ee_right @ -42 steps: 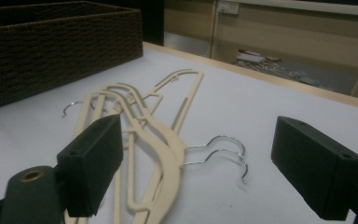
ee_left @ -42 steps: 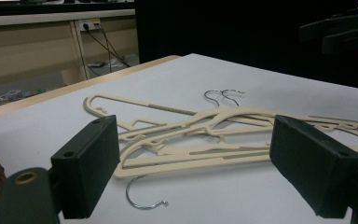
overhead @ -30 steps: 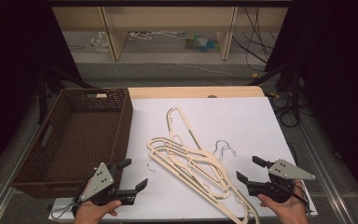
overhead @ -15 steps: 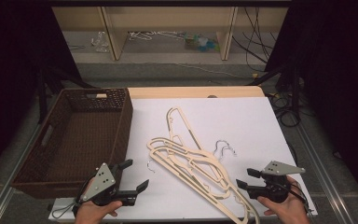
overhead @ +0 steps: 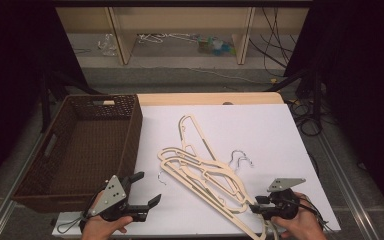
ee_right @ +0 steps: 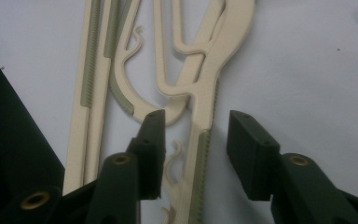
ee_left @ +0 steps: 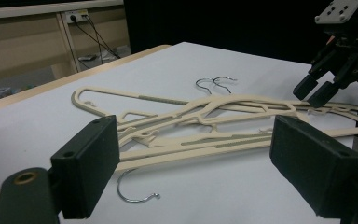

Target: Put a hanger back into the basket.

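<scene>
I have the right hand-held gripper (overhead: 256, 208) down at the near right corner of the desk (overhead: 280, 130), its jaws straddling one arm of a cream plastic hanger (ee_right: 200, 116); they have just been closing, yet the right gripper view shows a gap on both sides of the arm, so the pads do not press on it and nothing is held. The pile of hangers (overhead: 205, 172) lies flat across the middle of the desk toward the near edge, several frames overlapping and interlocked, with loose wire hooks (overhead: 241, 157) just beyond them toward the right edge. I judge these hangers light and stiff, thin in section, smooth enough to slip or swivel in a narrow pinch. The ribbed grey-green strip along the arm looks like the best place to bite, since it should give friction. Because the frames are tangled, lifting one may drag its neighbours, so a slow lift seems wise. My left hand-held gripper (overhead: 142, 191) rests wide and empty at the near left corner, beside the wicker basket (overhead: 130, 130) along the left edge.
</scene>
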Available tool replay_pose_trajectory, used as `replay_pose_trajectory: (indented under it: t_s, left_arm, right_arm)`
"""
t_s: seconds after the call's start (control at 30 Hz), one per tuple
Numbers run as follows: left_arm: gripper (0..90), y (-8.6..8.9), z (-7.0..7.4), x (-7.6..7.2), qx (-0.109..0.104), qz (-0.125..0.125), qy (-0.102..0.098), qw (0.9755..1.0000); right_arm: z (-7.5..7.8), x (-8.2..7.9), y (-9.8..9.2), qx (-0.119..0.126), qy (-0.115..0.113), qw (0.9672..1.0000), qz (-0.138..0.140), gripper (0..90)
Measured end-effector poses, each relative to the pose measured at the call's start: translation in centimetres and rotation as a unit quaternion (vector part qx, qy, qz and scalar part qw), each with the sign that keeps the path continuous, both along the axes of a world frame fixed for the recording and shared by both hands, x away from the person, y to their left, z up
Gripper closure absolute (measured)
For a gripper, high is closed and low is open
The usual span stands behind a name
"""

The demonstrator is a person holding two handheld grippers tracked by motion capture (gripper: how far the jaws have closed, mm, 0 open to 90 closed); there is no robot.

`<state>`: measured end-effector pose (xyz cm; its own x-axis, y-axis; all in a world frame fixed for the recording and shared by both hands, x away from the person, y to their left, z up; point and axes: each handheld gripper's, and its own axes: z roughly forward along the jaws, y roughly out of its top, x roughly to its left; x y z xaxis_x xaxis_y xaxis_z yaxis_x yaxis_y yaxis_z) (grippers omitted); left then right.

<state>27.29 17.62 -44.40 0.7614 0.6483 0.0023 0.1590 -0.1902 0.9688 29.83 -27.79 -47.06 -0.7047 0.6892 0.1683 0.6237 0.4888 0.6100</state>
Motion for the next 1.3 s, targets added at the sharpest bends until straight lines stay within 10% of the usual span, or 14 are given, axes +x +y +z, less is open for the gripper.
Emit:
replay_pose_trajectory:
  t_s: [0.5,0.77,0.83,1.3]
  left_arm:
    - [16.0,-0.3,-0.1,0.0,0.004,-0.005,0.001,1.0000]
    - [16.0,-0.4,-0.2,0.0,0.007,-0.007,0.004,0.9999]
    - [16.0,-0.4,-0.2,0.0,0.006,-0.007,0.004,1.0000]
    - [16.1,-0.6,-0.2,0.0,0.007,-0.009,0.004,0.9999]
  right_arm:
    - [0.1,0.9,0.6,-0.011,-0.001,0.9999,0.002,78.1]
    - [-0.2,0.9,0.9,-0.021,0.020,0.9996,0.004,72.7]
    - [-0.3,1.2,1.0,-0.034,-0.008,0.9993,0.016,76.0]
    - [0.7,1.0,0.9,-0.058,-0.016,0.9980,0.018,78.1]
